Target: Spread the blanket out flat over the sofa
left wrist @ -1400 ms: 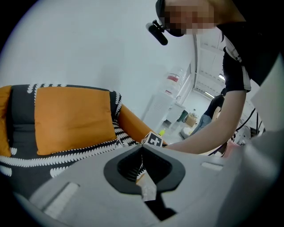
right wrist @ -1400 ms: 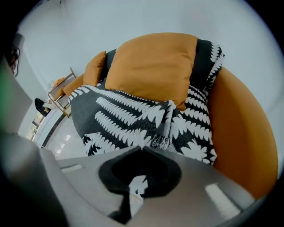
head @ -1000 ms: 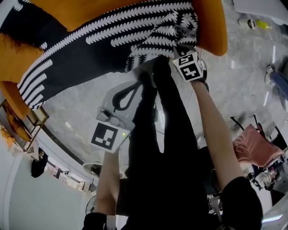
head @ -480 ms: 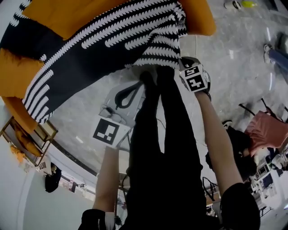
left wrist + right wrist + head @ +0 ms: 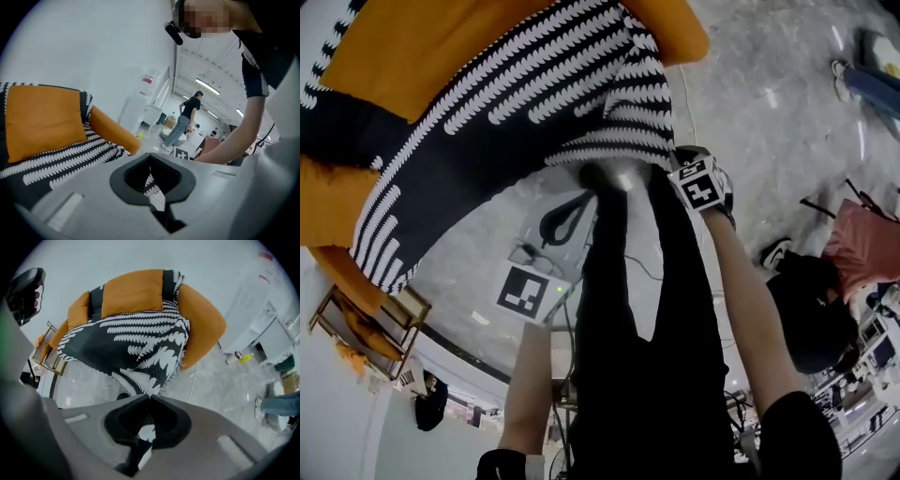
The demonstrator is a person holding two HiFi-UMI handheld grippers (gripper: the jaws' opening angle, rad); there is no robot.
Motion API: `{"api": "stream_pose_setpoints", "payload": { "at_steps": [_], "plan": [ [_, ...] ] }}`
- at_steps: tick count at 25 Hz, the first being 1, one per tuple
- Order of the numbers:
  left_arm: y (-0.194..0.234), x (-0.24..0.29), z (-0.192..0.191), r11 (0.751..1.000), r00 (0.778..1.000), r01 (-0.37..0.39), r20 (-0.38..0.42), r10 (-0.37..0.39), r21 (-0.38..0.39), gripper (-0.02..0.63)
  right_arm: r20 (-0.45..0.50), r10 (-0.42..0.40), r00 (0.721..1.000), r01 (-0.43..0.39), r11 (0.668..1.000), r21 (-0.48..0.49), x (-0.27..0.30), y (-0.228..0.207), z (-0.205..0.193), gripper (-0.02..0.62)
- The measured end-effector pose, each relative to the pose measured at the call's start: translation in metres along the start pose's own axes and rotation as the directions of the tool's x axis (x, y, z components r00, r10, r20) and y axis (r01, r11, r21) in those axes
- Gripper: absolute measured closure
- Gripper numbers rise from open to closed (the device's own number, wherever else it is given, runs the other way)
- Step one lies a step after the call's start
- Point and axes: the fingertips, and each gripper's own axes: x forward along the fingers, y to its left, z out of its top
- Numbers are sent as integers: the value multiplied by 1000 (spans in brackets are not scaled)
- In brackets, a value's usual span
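A black blanket (image 5: 487,122) with white leaf stripes lies across the orange sofa (image 5: 422,47), and its front edge hangs over the seat toward the floor. My right gripper (image 5: 680,155) is at the blanket's near right corner; in the right gripper view its jaws (image 5: 150,397) are shut on the blanket (image 5: 136,348), with fabric showing in the loop behind the tips. My left gripper (image 5: 581,192) hovers over the floor just in front of the hanging edge. Its jaws (image 5: 150,154) are shut with nothing seen between them, and the blanket (image 5: 61,159) lies beyond.
The person's black-trousered legs (image 5: 628,281) stand between the grippers. A small wooden side table (image 5: 356,319) sits at the sofa's left end. A white cable (image 5: 684,103) runs over the marble floor by the right armrest (image 5: 675,28). Bottles (image 5: 243,357) and a white dispenser (image 5: 262,310) stand to the right.
My right gripper has drawn the blanket's right corner off the seat and down the sofa front, and the bunched corner has stretched out. The left gripper has hardly moved.
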Motion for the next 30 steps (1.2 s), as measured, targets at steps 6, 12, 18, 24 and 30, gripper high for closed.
{"api": "stream_pose_setpoints", "payload": {
  "at_steps": [6, 12, 18, 24, 30],
  "plan": [
    [-16, 5, -10, 1000, 1000, -1, 9, 0, 15, 595, -16, 12, 1000, -13, 1000, -15, 13, -8, -14, 586],
    [41, 4, -33, 997, 997, -69, 15, 70, -19, 595, -78, 42, 996, -52, 991, -122, 80, 5, 9, 586],
    [43, 21, -50, 992, 992, -122, 20, 123, -36, 594, -121, 61, 991, -78, 986, -145, 120, -8, 5, 586],
    [53, 65, -64, 984, 986, -163, 18, 165, -73, 595, -148, 70, 987, -103, 968, -229, 168, -42, 10, 586],
    [41, 82, -92, 982, 985, -174, -10, 173, -72, 595, -144, 59, 988, -91, 970, -225, 192, -67, -7, 586]
  ]
}}
